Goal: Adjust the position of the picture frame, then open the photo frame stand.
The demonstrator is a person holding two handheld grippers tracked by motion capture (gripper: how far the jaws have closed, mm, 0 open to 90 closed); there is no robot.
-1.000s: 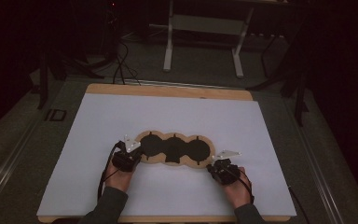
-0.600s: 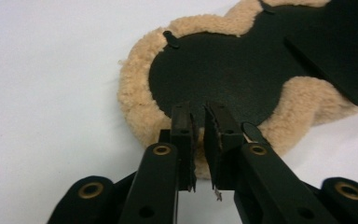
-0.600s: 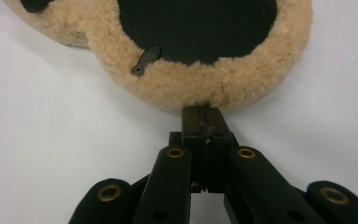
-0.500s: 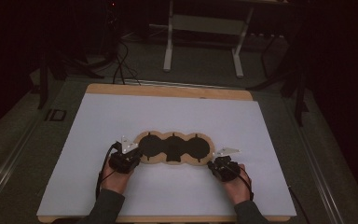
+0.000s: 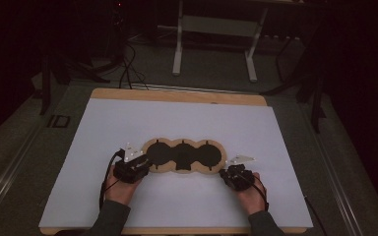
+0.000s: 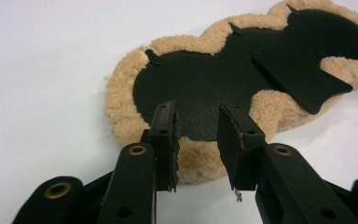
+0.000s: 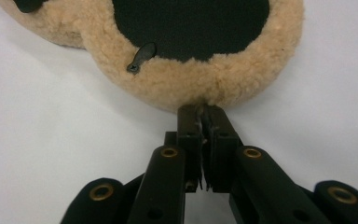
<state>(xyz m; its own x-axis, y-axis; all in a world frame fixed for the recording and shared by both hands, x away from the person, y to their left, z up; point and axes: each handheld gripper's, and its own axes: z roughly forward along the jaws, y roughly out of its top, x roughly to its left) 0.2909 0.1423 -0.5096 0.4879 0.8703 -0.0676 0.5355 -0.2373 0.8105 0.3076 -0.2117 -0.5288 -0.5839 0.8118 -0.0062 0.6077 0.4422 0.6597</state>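
Mia: Fluffy tan wool goes all around the pad [image 5: 183, 156]. It has three round black parts in a row, like three bumps stuck together.

Ben: Where is it?

Mia: It lies flat on the white sheet [image 5: 177, 118] that covers the wooden table [image 5: 177, 95], near the person's side and about in the middle.

Ben: What does the left gripper [image 5: 137, 167] do?

Mia: It sits at the left end of the pad. In the left gripper view its two black jaws stand apart, with a gap between them. They have just been opening. The fluffy edge lies in the gap, but the fingers [image 6: 168, 135] do not squeeze it. So it has let go.

Ben: And the right gripper [image 5: 231, 175]?

Mia: It is at the right end of the pad. In the right gripper view its jaws are almost pressed together. They have just been opening a tiny bit. Their tips touch the woolly rim, and I think a little tuft of wool is pinched between them.

Ben: What else do you see?

Mia: A small black tab [image 7: 141, 57] sticks out of the wool close to those jaws. A flat black flap [image 6: 303, 77] lies on the pad's middle part.
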